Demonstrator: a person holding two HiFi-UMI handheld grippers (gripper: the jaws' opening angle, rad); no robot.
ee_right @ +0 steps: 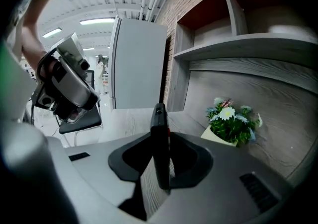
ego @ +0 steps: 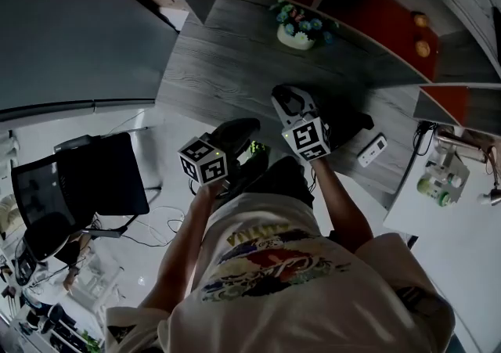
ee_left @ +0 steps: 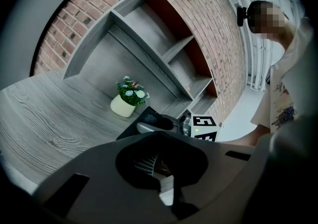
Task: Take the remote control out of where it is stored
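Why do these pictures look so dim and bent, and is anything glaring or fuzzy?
Head view: dim, underexposed, the table edge bowed by the wide lens. Left gripper view: black corners, the brick wall curved, the foreground lost in shadow, a mosaic patch added over the face. Right gripper view: the ceiling lights glare white, while the slim dark thing up front looks sharp.

A pale flowerpot point(ego: 296, 29) stands on the grey wood surface point(ego: 227, 77), under grey shelves point(ee_left: 164, 44) set in a brick wall point(ee_left: 213, 24). Two orange balls point(ego: 423, 48) sit on one shelf. A black chair point(ego: 102, 175) stands beside the surface.
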